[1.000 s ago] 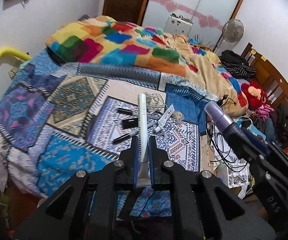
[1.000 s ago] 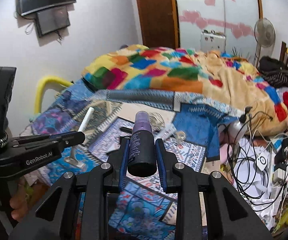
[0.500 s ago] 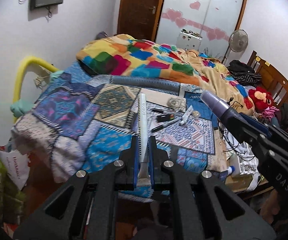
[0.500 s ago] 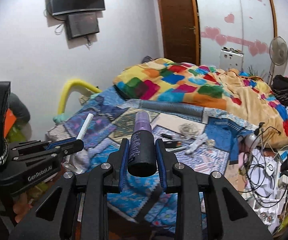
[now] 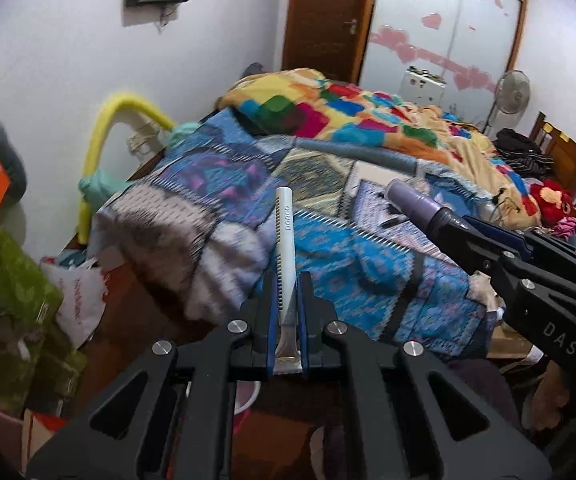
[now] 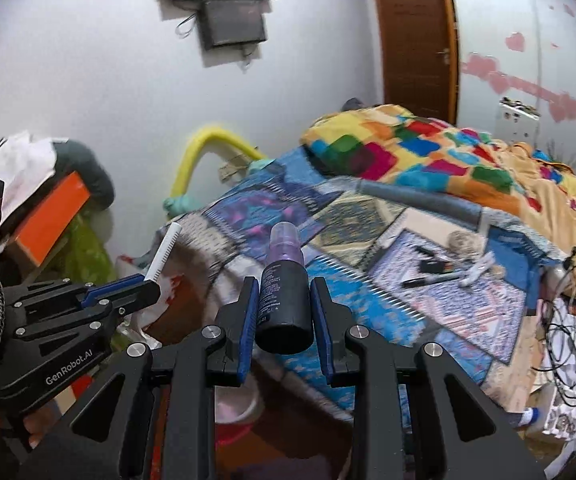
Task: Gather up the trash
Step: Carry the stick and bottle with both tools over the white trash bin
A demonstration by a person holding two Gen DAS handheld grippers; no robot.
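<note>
Beside the bed (image 5: pixel 328 248), the left tool (image 5: pixel 287 300) pinches a razor (image 5: pixel 285 240) by its end; the right tool (image 6: pixel 284 304) clamps a bottle (image 6: pixel 284 280). Either could slip and fall mid-swing.

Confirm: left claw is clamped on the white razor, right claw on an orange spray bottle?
Not orange. The right claw grips a dark spray bottle with a purple cap, clear in the right wrist view. The left claw does clamp the white razor.

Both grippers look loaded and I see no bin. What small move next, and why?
Probably swing both further from the bed toward the floor clutter: the left gripper clamps a white razor, the right gripper a purple spray bottle.
</note>
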